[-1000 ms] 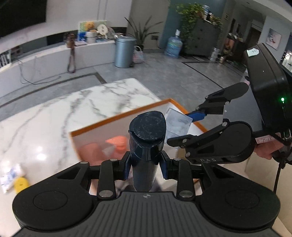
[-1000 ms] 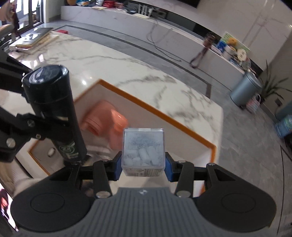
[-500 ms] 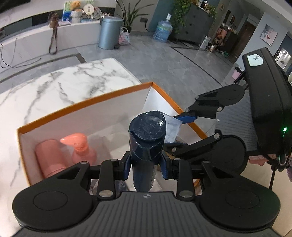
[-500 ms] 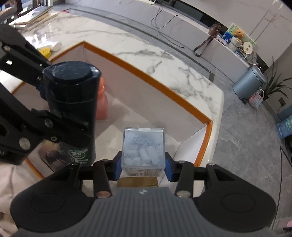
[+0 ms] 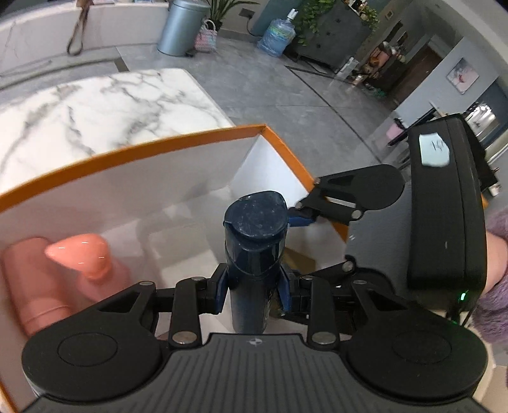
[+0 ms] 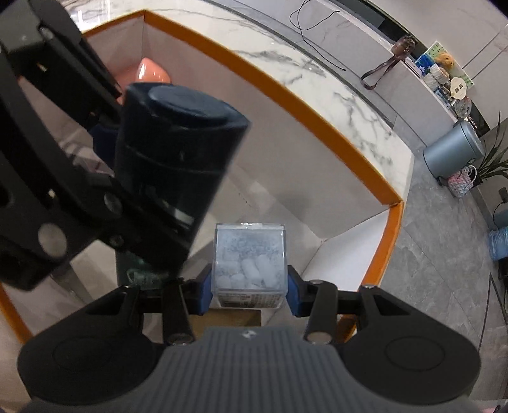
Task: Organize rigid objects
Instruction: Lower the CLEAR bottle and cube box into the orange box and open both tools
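Both clamped: bottle [image 5: 254, 241]; clear box [image 6: 249, 260]

Setting: a lived-in home, open-plan living area. Evidence follows.

Work surface is a white marble table [image 5: 104, 95] with grey veining, standing on a grey stone-tile floor [image 5: 285, 92]. A long white marble ledge [image 6: 381, 82] runs along the far wall, carrying a brown strap [image 6: 385, 65], a black cable [image 6: 317, 31], stacked dishes and colourful picture books [image 6: 439, 63]. On the floor: a grey pedal bin [image 5: 181, 27], a small woven basket [image 5: 205, 39] touching it, a blue water-cooler jug [image 5: 277, 36]. Potted plant [image 5: 222, 9] behind the bin. A dark cabinet [image 5: 336, 35] with trailing greenery on top. A framed picture [image 5: 462, 76] hangs on a far wall.
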Tool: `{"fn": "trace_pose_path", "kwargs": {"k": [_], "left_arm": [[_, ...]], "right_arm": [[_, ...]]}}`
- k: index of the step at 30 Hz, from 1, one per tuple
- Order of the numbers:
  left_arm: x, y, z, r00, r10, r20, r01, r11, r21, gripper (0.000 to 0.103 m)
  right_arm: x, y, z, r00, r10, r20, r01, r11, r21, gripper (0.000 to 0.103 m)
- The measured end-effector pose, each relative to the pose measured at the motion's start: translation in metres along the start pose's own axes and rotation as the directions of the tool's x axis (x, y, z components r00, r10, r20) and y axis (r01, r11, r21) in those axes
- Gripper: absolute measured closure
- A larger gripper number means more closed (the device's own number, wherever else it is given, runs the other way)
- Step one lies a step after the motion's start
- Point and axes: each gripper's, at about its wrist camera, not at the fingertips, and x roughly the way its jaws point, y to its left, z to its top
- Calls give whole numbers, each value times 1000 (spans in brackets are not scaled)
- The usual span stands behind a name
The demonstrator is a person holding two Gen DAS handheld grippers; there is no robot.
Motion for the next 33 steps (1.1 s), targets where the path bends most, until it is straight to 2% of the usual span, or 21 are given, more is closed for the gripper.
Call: {"fn": "trace_pose_path", "kwargs": {"k": [6,14,17,19,21,25,27,33], "left_arm": [[9,4,1,1000,-12,-23,11,999,-37,67],[28,10,-10,997,24,-79,-30,997,-73,67],[30,10,-12,996,24,-85,-29,997,-65,67],[29,9,-12,996,28,-89,-34,998,-58,67],[29,8,-11,994,47,-94,-51,998,-44,67],[31,1,-11,991,99,-92,-101,995,-18,63],[28,0,-13,990,108,-86,-110,994,-17,54],[11,-7,-16,989,143,-30,-143,990,18,46]], "right_arm": [[-2,1,-2,1000,-10,11,10,999,-38,57],[-5,7,-7,1000,-30,1,30,997,-72,56],[-5,6,-6,999,-41,6,41,997,-71,52],[-7,5,-7,998,-53,17,54,997,-63,44],[-7,5,-8,998,-56,24,58,997,-54,43],[-7,5,-6,997,-77,31,78,996,-52,35],[-10,9,-9,995,-88,36,90,995,-54,32],[-16,9,-10,990,-135,47,137,990,-24,30]]}}
